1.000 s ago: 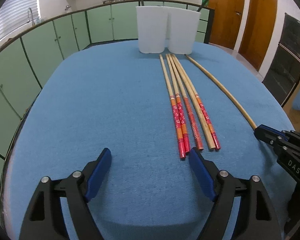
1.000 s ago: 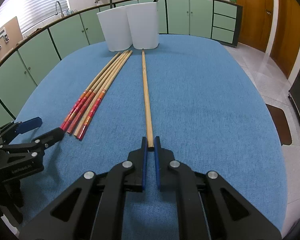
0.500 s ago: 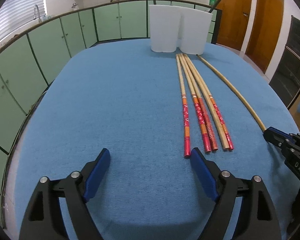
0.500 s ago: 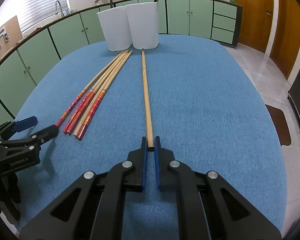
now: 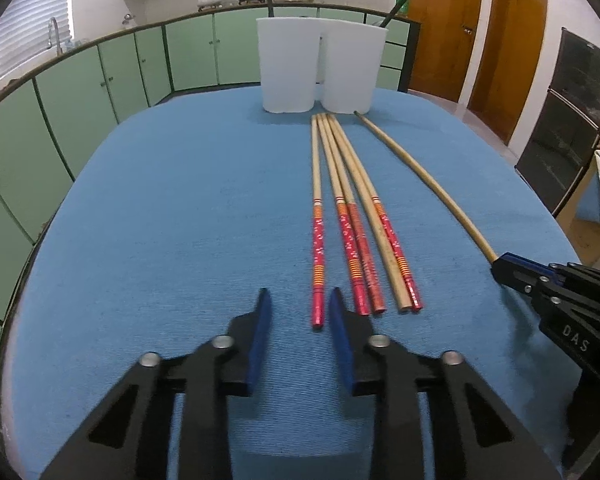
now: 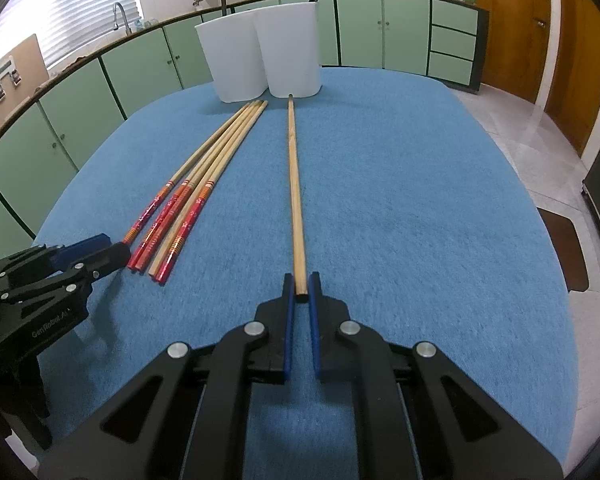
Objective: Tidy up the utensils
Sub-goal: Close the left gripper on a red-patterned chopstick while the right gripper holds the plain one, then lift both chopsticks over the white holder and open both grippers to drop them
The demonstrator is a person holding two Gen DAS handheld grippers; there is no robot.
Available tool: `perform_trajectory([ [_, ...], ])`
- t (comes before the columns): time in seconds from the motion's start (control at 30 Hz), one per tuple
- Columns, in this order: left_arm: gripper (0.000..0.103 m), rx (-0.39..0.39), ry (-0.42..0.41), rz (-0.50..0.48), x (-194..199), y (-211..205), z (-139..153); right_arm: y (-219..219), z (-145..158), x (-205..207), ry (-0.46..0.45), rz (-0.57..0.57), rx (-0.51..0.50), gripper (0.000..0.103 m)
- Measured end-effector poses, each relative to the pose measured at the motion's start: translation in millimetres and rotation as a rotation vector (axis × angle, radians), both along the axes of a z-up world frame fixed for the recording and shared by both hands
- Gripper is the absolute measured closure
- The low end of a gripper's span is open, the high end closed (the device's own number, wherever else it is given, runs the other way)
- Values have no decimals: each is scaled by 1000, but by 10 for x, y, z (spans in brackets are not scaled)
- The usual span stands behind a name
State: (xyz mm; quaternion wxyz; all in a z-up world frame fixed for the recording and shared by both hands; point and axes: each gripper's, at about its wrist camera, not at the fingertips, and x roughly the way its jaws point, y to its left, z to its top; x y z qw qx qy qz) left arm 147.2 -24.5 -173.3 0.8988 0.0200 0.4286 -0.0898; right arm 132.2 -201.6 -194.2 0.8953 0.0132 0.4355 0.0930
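Observation:
Several red-handled chopsticks (image 5: pixel 352 236) lie side by side on the blue tablecloth (image 5: pixel 160 220), tips toward two white containers (image 5: pixel 288 68). My left gripper (image 5: pixel 298 300) is closing. The end of the leftmost red chopstick (image 5: pixel 317 312) lies between its jaws, near the right pad, with a gap still on both sides. My right gripper (image 6: pixel 301 280) is shut on the near end of a long plain wooden chopstick (image 6: pixel 294 184), which rests on the cloth. The right wrist view shows the left gripper (image 6: pixel 100 248) at the red chopsticks' (image 6: pixel 172 224) ends.
The white containers (image 6: pixel 260 56) stand together at the table's far edge, with dark utensil handles sticking out of them. Green cabinets (image 5: pixel 80 92) curve round behind and to the left. Wooden doors (image 5: pixel 512 40) and tiled floor (image 6: pixel 540 128) lie to the right.
The left gripper's jaws have narrowed from wide apart to a small gap around the leftmost red chopstick's end, which now lies apart from the others. The right gripper and its plain chopstick have not moved.

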Motion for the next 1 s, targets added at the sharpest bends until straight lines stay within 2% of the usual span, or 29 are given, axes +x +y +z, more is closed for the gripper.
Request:
perform_trajectory([
  [0.03, 92, -7, 1, -4, 0, -9, -1, -3, 1, -4, -1, 0, 0, 96],
  [0.1, 97, -14, 3, -9, 4, -37, -3, -3, 2, -9, -2, 1, -1, 97],
  [0.37, 98, -17, -4, 0, -5, -36, 39, -47, 43, -50, -15, 5, 22, 97],
  [0.8, 98, -24, -85, -18, -214, 47, 587, -99, 498, -191, -126, 25, 19, 97],
  [0.87, 98, -14, -82, -17, -199, 49, 548, -89, 481, -181, -121, 26, 15, 97],
  [1.0, 98, -29, -23, 1, -105, 90, 272, -53, 289, -157, -71, 24, 3, 97],
])
